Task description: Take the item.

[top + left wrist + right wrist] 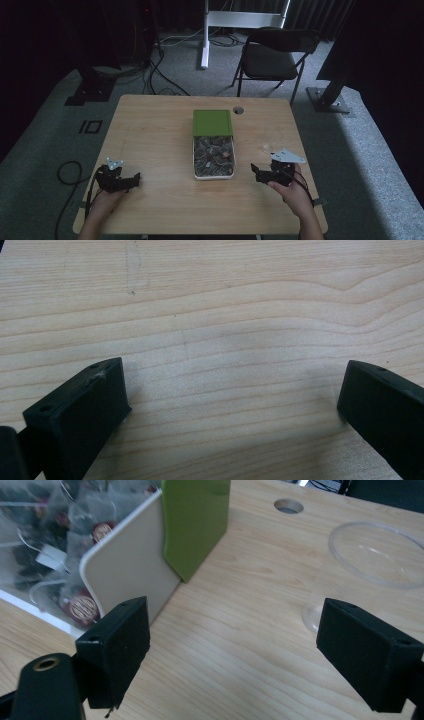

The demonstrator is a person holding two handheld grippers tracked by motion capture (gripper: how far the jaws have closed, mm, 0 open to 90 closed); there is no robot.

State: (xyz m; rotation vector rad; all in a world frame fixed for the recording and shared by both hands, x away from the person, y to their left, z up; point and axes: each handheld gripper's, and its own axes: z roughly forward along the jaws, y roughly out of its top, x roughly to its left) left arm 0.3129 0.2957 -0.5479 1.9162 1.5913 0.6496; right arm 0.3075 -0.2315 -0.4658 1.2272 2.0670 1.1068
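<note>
Both grippers: jaws spread wide, holding nothing.
Left gripper (131,181): near the tabletop's (150,130) front-left corner, jaws over bare wood, well apart from the box.
Right gripper (257,172): near the front-right edge, box to my left, clear cup (372,560) just ahead on the right.
Box (214,157): mid-table, white, full of tea bags (55,535), green lid (212,122) slid toward the far edge.
Open room: bare wood between each gripper and the box.

We see pale matt wood-grain counter (240,305), matt black plastic tongs (235,650), glossy green lid (195,525), clear smooth plastic cup (375,555), smooth cream box wall (127,567)
</note>
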